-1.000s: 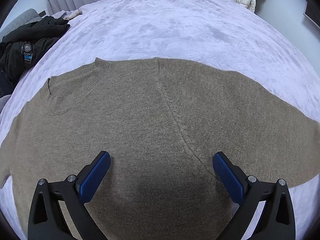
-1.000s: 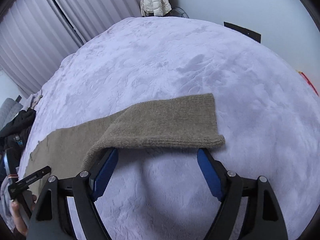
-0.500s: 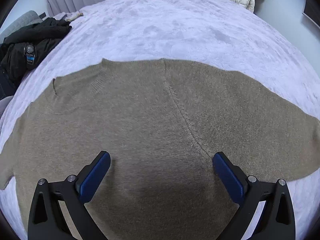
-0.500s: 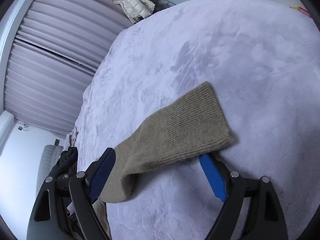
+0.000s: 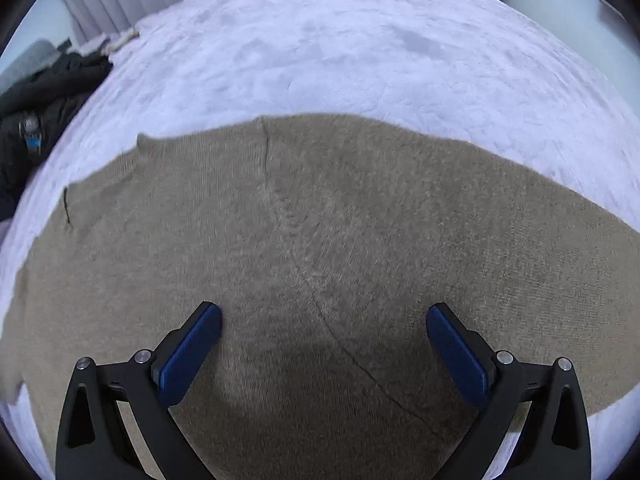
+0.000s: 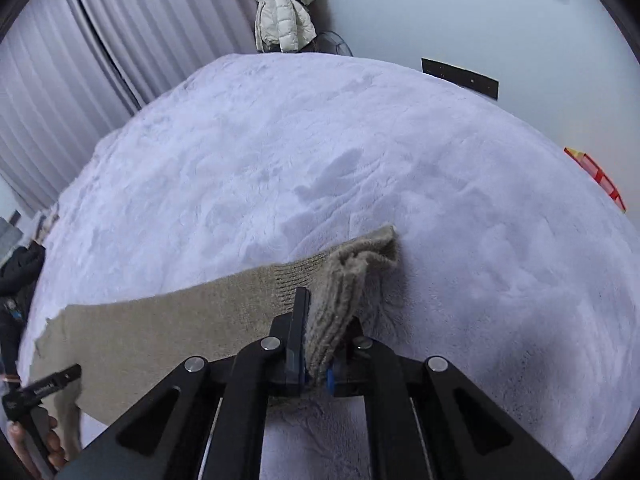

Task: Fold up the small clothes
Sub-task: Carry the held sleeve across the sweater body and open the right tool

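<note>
Both wrist views steep, close; share sweater, bed.

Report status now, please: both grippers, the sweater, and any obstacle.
Right gripper just closed on sleeve cuff. Left gripper open above sweater, which lies flat on bed. No obstacle near.

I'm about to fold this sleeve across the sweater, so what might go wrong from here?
1. The right gripper, just closed, pinches only the bunched ribbed cuff of the tan knitted sweater; it may slip out when pulled.
2. The left gripper hovers open above the body, pinning nothing, so the sweater could drag across the fluffy white blanket.
</note>
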Motion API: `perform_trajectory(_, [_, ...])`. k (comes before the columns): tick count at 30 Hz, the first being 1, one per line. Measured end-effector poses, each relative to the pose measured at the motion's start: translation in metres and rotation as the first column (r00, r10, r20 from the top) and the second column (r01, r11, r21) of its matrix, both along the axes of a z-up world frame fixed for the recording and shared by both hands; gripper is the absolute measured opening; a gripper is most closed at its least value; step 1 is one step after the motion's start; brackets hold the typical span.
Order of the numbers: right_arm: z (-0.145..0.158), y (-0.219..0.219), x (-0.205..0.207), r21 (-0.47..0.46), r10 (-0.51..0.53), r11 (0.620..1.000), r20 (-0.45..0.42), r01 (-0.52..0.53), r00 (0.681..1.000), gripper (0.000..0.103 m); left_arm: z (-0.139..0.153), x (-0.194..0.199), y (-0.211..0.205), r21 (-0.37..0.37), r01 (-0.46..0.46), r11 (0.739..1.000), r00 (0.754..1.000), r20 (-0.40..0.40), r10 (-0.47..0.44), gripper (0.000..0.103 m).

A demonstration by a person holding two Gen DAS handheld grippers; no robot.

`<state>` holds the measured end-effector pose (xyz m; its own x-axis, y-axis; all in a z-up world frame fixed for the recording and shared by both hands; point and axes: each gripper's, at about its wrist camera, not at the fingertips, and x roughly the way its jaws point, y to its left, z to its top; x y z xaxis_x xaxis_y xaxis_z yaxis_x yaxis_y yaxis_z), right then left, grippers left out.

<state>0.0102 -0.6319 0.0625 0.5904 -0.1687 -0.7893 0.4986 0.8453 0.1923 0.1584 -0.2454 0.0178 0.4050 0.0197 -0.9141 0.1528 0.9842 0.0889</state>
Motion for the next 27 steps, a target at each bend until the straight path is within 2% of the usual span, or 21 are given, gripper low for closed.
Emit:
perform_trajectory(2, [0.004,0.004,-0.001,-0.052,0.002,0.999,-0.011,-0.003,1.000,0.007,0.016,0.003,0.005,-0.046,-0.005,0.999,0.999,0.052,0.007,0.103])
perform_trajectory(4, [0.016,0.010,-0.002,-0.087,0.007,0.996,0.006,-0.006,1.000,0.007,0.022,0.014,0.013,-0.079,-0.051,0.996,0.995,0.082,0.058,0.103])
perform_trajectory(8, [0.028,0.020,-0.003,-0.145,0.023,0.989,-0.011,-0.024,1.000,0.007,-0.001,0.051,0.019,-0.123,-0.103,0.987,0.994,-0.033,0.100,0.103])
perform_trajectory(10, [0.033,0.027,-0.004,-0.159,0.031,0.987,-0.021,-0.034,0.999,0.007,-0.003,0.040,0.020,-0.119,-0.104,0.987,0.995,-0.024,0.101,0.103])
perform_trajectory(12, [0.036,0.035,-0.005,-0.190,0.040,0.981,-0.033,-0.046,0.999,0.007,0.000,0.012,0.016,-0.098,-0.066,0.993,0.998,-0.024,0.064,0.103])
perform_trajectory(16, [0.039,0.044,-0.003,-0.225,0.036,0.973,-0.054,-0.047,0.998,0.007,0.002,-0.050,0.019,-0.143,0.003,0.990,1.000,0.010,-0.001,0.103])
perform_trajectory(18, [0.046,0.052,0.000,-0.228,0.035,0.973,-0.047,-0.045,0.998,0.007,0.007,-0.062,0.024,-0.159,0.040,0.986,0.999,0.034,-0.035,0.103])
perform_trajectory(20, [0.065,0.071,0.000,-0.245,0.066,0.967,-0.014,-0.067,0.998,0.007,0.014,-0.060,0.038,-0.201,0.029,0.979,1.000,0.008,-0.028,0.103])
perform_trajectory(23, [0.110,0.122,0.003,-0.302,0.155,0.944,0.053,-0.132,0.987,0.007,0.031,-0.059,0.083,-0.312,-0.053,0.949,0.999,-0.008,0.053,0.103])
perform_trajectory(27, [0.170,0.209,0.014,-0.341,0.279,0.914,0.139,-0.219,0.950,0.007,0.045,-0.071,0.159,-0.342,-0.139,0.929,0.987,0.023,0.157,0.103])
